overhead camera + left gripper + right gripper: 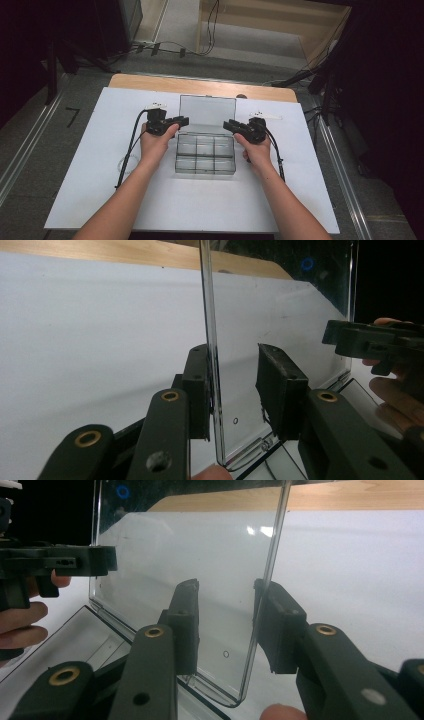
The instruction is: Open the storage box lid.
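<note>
At the centre of the high view we see a clear plastic organiser box (205, 155) lying on the white sheet (100, 190) that covers the desk (150, 81). Its base is split into six compartments, three across and two deep, and all of them look empty to us. Its transparent lid (207, 111) stands raised behind the base, toward the upper middle of the frame.

Our left tongs (181, 121) sit at the lid's left edge and our right tongs (229, 125) at its right edge, each held in a hand that comes up from the bottom of the frame.

From the left gripper view, the lid's edge (212, 365) runs upright between the two black jaws, close against the left-hand one, with a clear gap to the other; the tongs are partly open and not clamped.

Over in the right gripper view, the lid's edge (265, 605) stands just beside the right-hand jaw, well apart from the other, so these tongs are likewise partly open around the lid.
</note>
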Available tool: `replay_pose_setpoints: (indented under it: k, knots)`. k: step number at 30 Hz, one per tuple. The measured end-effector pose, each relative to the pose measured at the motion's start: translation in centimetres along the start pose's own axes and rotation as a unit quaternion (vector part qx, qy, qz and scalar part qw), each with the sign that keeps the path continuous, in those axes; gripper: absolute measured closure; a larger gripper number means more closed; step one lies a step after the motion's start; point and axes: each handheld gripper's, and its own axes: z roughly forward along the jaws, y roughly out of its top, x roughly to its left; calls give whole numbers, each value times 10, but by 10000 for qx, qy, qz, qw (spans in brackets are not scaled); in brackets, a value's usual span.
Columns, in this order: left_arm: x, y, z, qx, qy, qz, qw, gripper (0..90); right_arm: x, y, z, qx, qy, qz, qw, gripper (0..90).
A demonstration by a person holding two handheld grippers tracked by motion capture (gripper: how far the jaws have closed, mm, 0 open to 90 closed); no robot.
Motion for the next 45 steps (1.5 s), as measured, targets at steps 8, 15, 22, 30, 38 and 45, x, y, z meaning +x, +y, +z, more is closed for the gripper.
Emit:
replay_pose_setpoints:
  k: [8, 15, 22, 30, 38, 45]
  knots:
    - [5, -1, 3, 90, -26, -191, 9998, 653, 0, 2, 4, 210, -100, -112, 9997, 560]
    - [7, -3, 6, 219, 21, -332, 9992, 623, -5, -1, 7, 285, -30, 38, 9996, 532]
    - [8, -4, 8, 311, 26, -361, 9989, 602, -8, -2, 9, 335, 21, 171, 9993, 519]
    - [8, -6, 11, 382, 89, -312, 9987, 558, -11, -4, 11, 397, 77, 326, 9987, 498]
    - [8, -7, 14, 524, 123, -500, 9973, 488, -15, -7, 13, 459, 101, 506, 9976, 459]
    - [7, -8, 17, 651, 145, -467, 9967, 433, -17, -7, 13, 569, 85, 607, 9965, 429]
